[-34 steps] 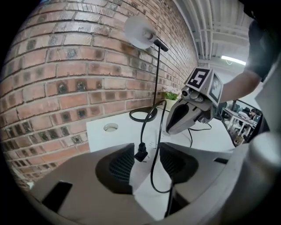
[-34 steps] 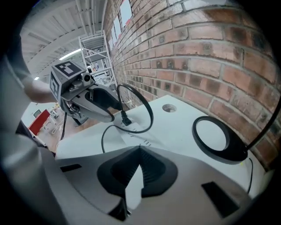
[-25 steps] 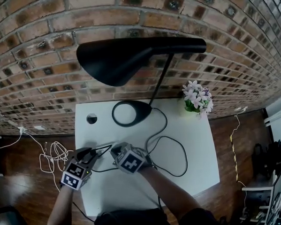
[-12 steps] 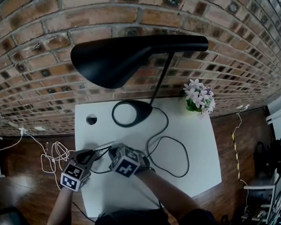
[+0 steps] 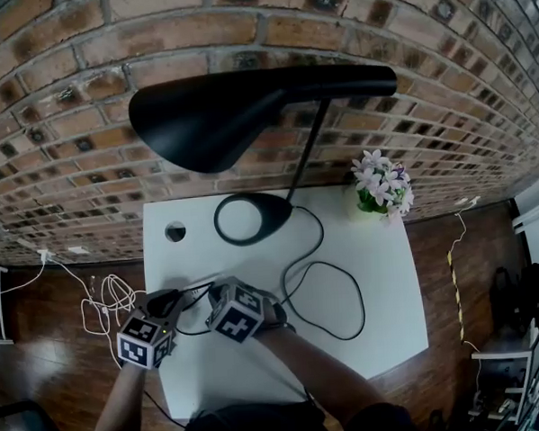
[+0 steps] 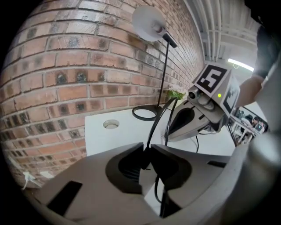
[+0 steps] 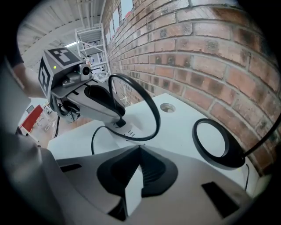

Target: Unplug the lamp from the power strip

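The black lamp (image 5: 219,114) stands on a white table (image 5: 383,321), and its cord (image 5: 332,288) loops down to a plug (image 6: 145,154) in a white power strip (image 7: 129,132). At the table's left front, my left gripper (image 5: 173,301) has the plug between its tips (image 6: 146,154), and its jaws are closing on it. My right gripper (image 5: 215,289) sits just to the right, facing the left one. Its tips (image 7: 139,148) meet at the strip's near end with nothing visible between them. The right gripper view also shows the left gripper (image 7: 117,123) over the plug.
The lamp's ring base (image 5: 252,216) lies at the table's back. A flower pot (image 5: 379,186) stands in the back right corner, and a cable hole (image 5: 176,230) is at the back left. A brick wall runs behind. White cables (image 5: 103,304) lie on the floor to the left.
The right gripper has slid a little left toward the left gripper. The left gripper has stayed over the plug.
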A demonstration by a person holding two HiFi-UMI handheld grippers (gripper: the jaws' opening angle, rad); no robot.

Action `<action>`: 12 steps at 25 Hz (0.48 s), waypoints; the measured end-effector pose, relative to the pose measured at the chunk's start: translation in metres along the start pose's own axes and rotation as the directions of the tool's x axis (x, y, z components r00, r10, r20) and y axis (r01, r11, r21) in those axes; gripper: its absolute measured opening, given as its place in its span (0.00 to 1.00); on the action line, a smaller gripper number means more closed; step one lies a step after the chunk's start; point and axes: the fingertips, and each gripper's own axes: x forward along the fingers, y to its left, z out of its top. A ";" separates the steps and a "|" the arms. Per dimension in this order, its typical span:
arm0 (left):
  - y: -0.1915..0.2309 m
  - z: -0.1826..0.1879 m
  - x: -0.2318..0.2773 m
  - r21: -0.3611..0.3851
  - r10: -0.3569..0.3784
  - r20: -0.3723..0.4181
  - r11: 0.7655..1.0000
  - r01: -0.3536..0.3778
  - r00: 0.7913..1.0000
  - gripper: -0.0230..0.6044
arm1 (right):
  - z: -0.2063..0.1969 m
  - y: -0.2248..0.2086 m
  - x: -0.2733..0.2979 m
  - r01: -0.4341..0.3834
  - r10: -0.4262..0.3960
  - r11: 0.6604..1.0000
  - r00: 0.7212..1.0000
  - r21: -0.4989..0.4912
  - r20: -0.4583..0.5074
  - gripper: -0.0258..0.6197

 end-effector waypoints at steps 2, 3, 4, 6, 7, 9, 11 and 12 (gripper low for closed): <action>0.000 0.000 -0.001 -0.077 0.014 0.001 0.997 -0.013 1.000 0.13 | -0.002 0.001 0.000 0.003 -0.003 1.000 1.000 -0.023 -0.015 0.04; 0.000 0.000 -0.002 -0.095 0.019 0.000 0.995 -0.019 1.000 0.13 | -0.002 0.002 0.000 0.004 -0.004 1.000 1.000 -0.026 -0.015 0.04; 0.000 0.000 -0.003 -0.101 0.023 0.002 0.995 -0.022 1.000 0.13 | -0.002 0.002 0.000 0.004 -0.004 1.000 1.000 -0.023 -0.012 0.04; -0.001 0.002 -0.004 -0.113 0.021 0.012 0.993 -0.019 1.000 0.13 | -0.002 0.001 0.000 0.003 -0.003 1.000 1.000 -0.014 -0.003 0.04; 0.000 0.002 -0.004 -0.120 0.019 0.015 0.993 -0.017 1.000 0.13 | -0.002 0.001 0.000 0.005 -0.005 1.000 1.000 -0.011 0.002 0.04; 0.000 0.002 -0.004 -0.131 0.020 0.019 0.991 -0.017 1.000 0.13 | -0.001 0.001 0.000 0.014 -0.014 1.000 1.000 -0.007 0.015 0.04; 0.001 0.001 -0.004 -0.140 0.017 0.013 0.990 -0.014 1.000 0.13 | -0.001 0.001 0.000 0.024 -0.024 1.000 0.999 -0.006 0.024 0.04; 0.001 0.001 -0.003 -0.141 0.012 0.006 0.990 -0.011 1.000 0.13 | -0.001 0.000 0.000 0.029 -0.028 1.000 0.999 -0.011 0.026 0.04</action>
